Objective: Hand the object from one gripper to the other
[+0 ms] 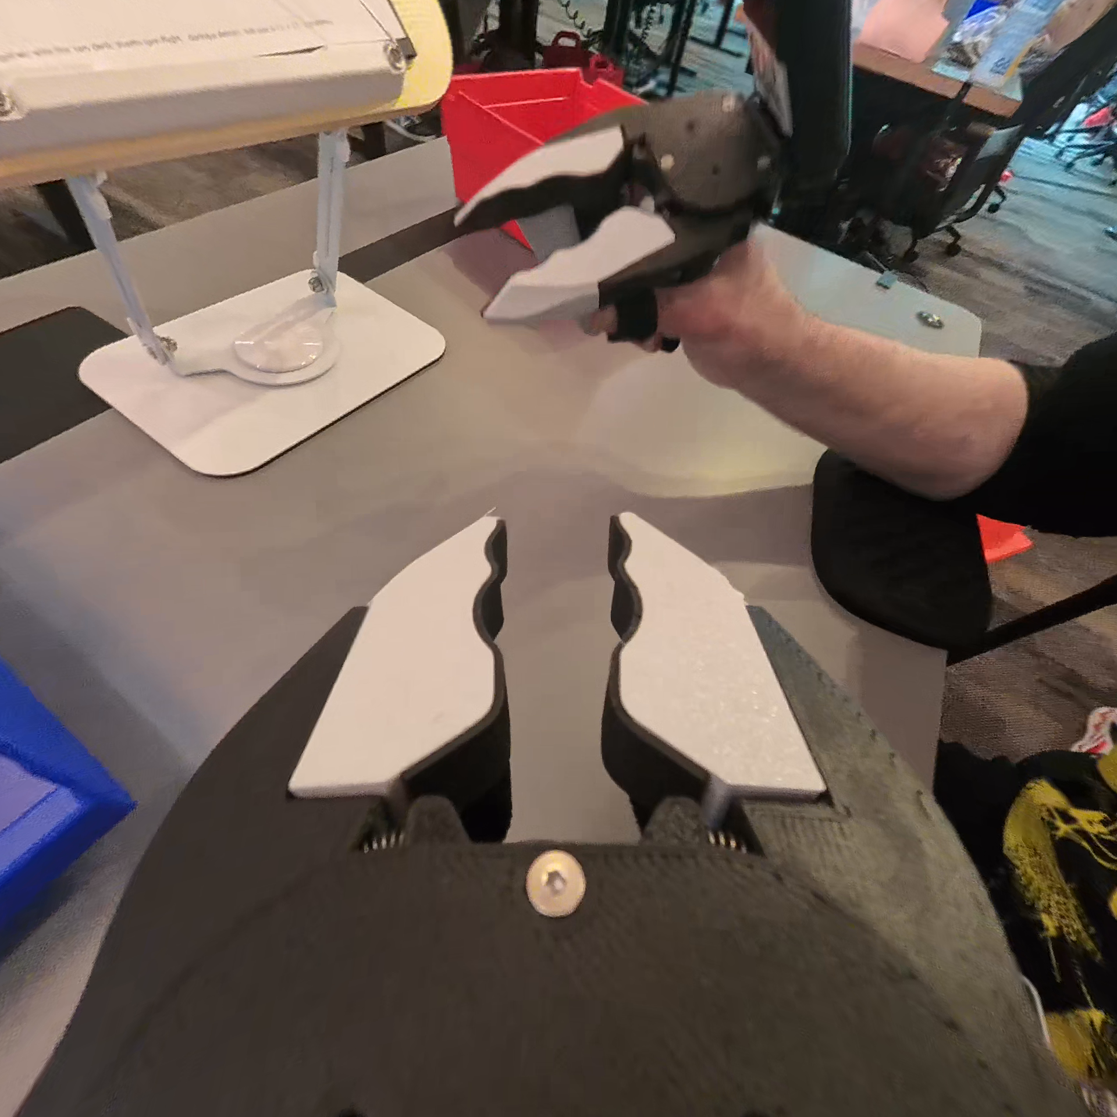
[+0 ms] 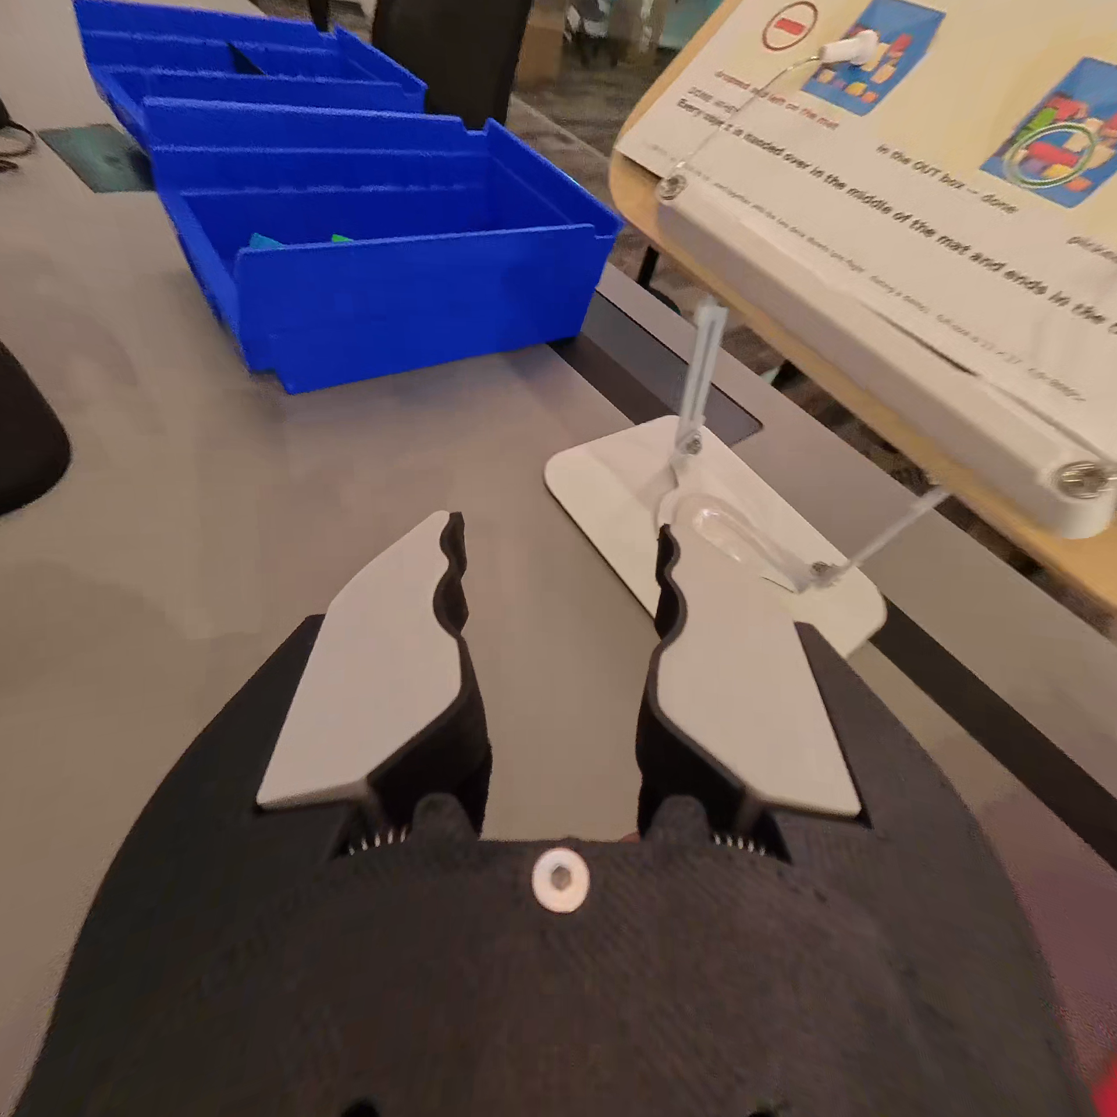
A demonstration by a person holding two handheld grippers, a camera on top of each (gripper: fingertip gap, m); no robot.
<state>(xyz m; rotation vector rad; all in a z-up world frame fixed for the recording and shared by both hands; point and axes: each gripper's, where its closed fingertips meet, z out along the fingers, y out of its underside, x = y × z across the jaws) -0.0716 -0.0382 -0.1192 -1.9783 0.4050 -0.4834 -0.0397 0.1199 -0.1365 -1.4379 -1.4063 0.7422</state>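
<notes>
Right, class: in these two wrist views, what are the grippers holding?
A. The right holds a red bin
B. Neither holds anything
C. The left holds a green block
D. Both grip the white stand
B: the left gripper and right gripper both stand open, with only bare grey table showing between their fingers.
</notes>
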